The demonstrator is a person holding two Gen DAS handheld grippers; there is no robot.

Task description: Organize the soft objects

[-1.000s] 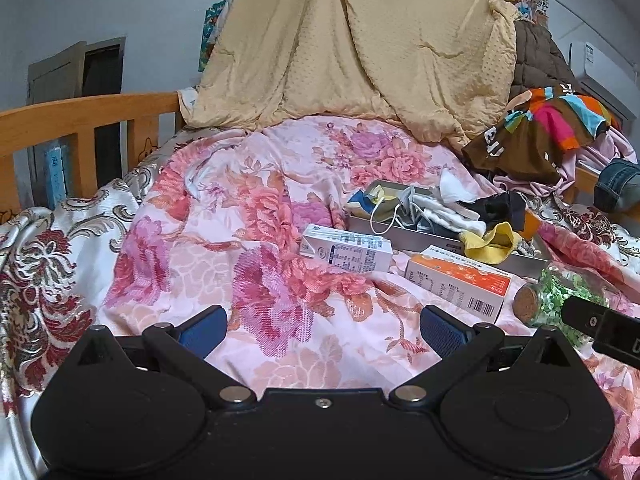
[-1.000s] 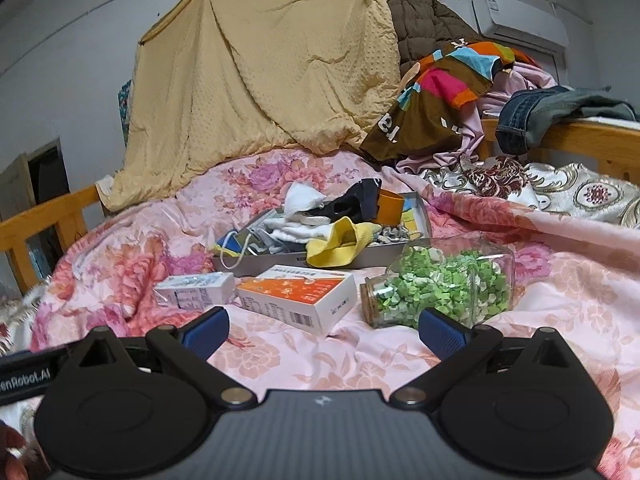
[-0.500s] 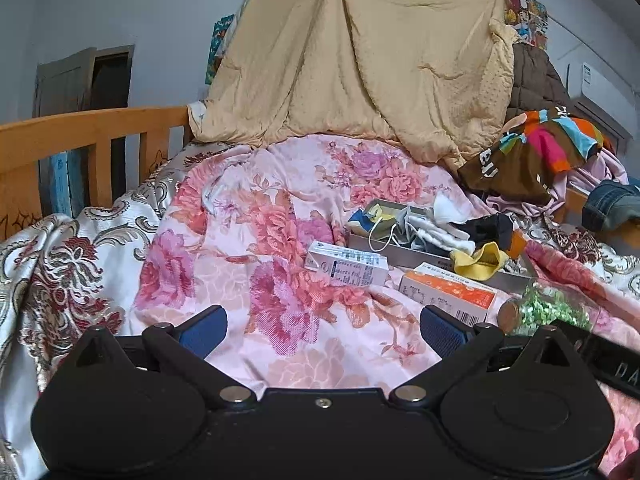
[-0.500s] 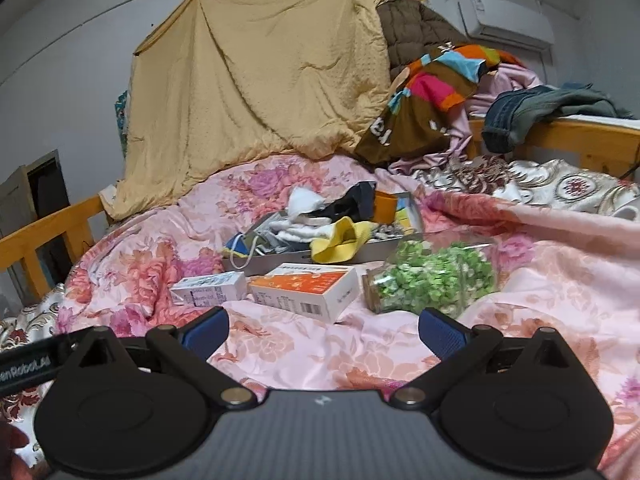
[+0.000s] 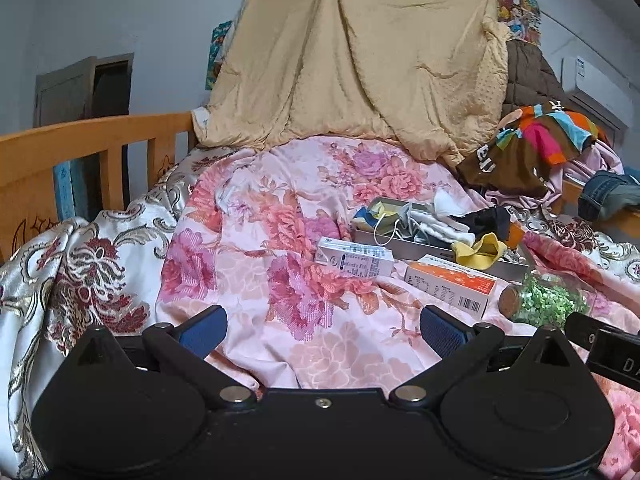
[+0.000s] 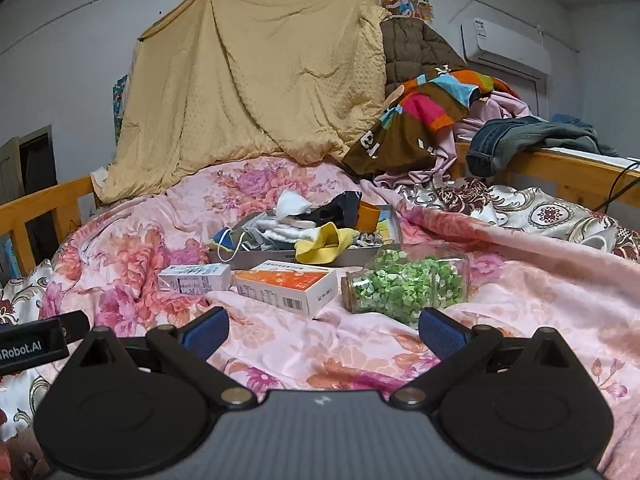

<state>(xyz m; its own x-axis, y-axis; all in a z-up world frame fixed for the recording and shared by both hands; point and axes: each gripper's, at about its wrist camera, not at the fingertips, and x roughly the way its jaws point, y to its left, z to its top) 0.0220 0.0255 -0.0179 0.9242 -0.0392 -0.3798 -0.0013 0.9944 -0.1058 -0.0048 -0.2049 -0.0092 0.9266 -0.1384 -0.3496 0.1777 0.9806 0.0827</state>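
A grey tray (image 6: 280, 258) on the pink floral bedspread holds soft things: a yellow cloth (image 6: 324, 242), white cloths (image 6: 288, 230), a black cloth (image 6: 340, 210) and a face mask (image 6: 234, 242). The tray also shows in the left wrist view (image 5: 408, 240), with the yellow cloth (image 5: 480, 248). My left gripper (image 5: 322, 330) is open and empty, low over the bedspread, well short of the tray. My right gripper (image 6: 322, 330) is open and empty, just short of the boxes and jar.
A white carton (image 6: 196, 276), an orange box (image 6: 288, 286) and a jar of green bits (image 6: 404, 284) lie before the tray. Wooden bed rails (image 5: 80, 152) stand left and right. A tan blanket (image 6: 256, 80) hangs behind; clothes (image 6: 432, 120) pile at back right.
Both grippers have drawn back and risen a little, so the tray and boxes look farther off. Both stay open and empty.
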